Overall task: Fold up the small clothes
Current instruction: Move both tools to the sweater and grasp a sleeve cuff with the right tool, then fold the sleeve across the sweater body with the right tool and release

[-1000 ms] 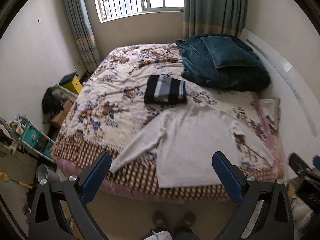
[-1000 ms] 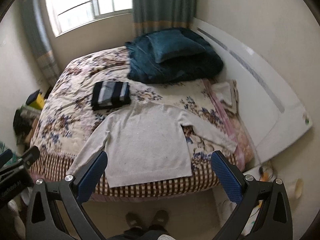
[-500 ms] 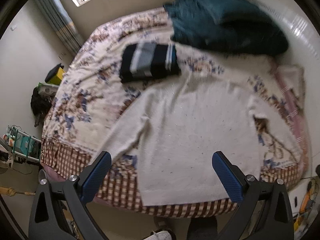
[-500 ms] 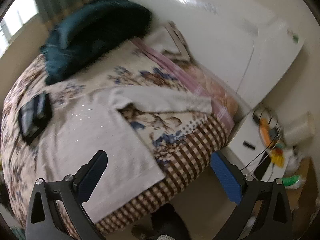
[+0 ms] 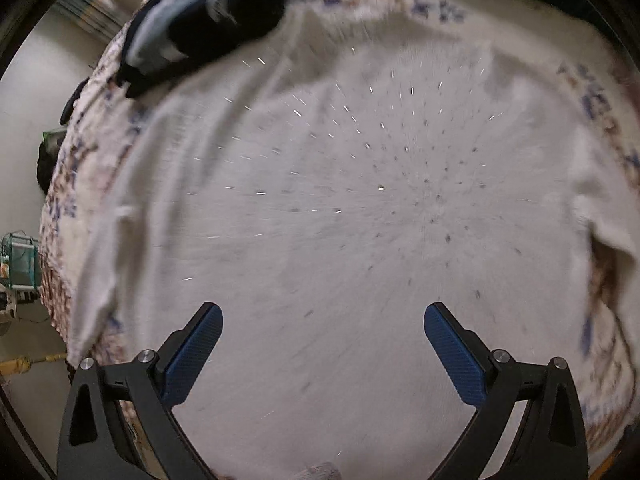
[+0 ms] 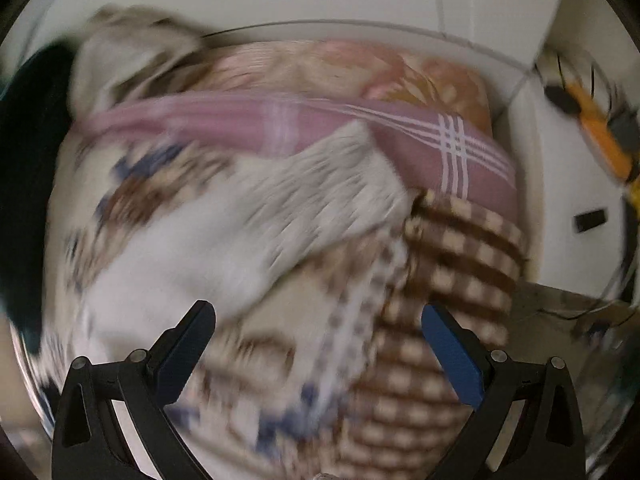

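Closing in since a second ago: left gripper spread wide, empty, over white sweater; right gripper likewise released, sleeve ahead.

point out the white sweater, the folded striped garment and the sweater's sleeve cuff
white sweater [image 5: 340,220], left wrist view, middle of its body
folded striped garment [image 5: 192,28], left wrist view, its top face
sleeve cuff [image 6: 352,168], right wrist view, ribbed end

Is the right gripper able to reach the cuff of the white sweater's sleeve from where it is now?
Probably yes. The right gripper is open, and the sleeve cuff lies flat on the bedspread just ahead, uncovered. The picture is blurred, though.
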Action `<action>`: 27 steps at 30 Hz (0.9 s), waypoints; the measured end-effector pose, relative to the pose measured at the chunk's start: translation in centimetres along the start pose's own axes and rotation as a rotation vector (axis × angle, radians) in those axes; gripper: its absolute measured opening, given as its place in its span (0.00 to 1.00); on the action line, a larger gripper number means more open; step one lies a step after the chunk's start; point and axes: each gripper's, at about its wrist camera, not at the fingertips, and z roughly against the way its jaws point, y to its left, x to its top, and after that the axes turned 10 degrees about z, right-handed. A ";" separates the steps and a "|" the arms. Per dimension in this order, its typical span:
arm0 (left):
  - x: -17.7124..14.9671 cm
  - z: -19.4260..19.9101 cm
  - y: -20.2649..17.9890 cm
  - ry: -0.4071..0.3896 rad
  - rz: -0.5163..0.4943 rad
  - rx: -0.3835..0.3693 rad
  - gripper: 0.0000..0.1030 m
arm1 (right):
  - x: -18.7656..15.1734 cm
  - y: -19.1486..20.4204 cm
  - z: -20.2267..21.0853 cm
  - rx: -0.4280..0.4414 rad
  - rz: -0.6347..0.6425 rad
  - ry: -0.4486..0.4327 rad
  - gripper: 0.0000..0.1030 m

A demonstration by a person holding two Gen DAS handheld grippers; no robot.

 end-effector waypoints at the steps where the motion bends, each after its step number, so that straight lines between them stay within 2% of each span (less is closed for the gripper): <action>1: 0.4 -0.8 -0.8 0.006 0.003 0.002 1.00 | 0.7 -0.9 -1.3 0.008 -0.039 0.007 1.00; 6: 1.5 -3.7 -2.7 0.029 0.006 0.026 1.00 | 3.3 -4.4 -5.9 0.088 -0.212 -0.018 0.90; 7: 1.6 -3.9 -2.7 0.027 0.007 0.027 1.00 | 3.6 -4.5 -6.1 0.098 -0.225 -0.038 0.84; 9: 2.0 -4.2 -2.8 0.026 0.010 0.026 1.00 | 4.1 -4.2 -6.3 0.089 -0.231 -0.077 0.67; 11: 2.3 -4.4 -2.7 0.024 0.017 0.020 1.00 | 4.3 -3.0 -6.1 0.078 -0.212 -0.098 0.31; 13: 2.8 -4.5 -2.9 0.026 0.023 0.011 1.00 | 4.6 -1.6 -5.7 0.068 -0.182 -0.116 0.12; 16: 3.3 -4.0 -2.3 0.022 0.024 -0.006 1.00 | 4.6 0.9 -3.3 0.058 -0.137 -0.172 0.11; 20: 4.4 -3.1 -0.2 -0.003 0.039 -0.030 1.00 | 4.0 6.4 1.5 0.074 0.024 -0.253 0.11; 24: 6.0 -3.0 3.4 -0.014 0.081 -0.051 1.00 | 1.0 15.6 6.8 0.152 0.282 -0.314 0.11; 27: 7.0 -3.0 8.1 -0.024 0.129 -0.058 1.00 | -3.9 24.3 9.1 0.222 0.499 -0.309 0.11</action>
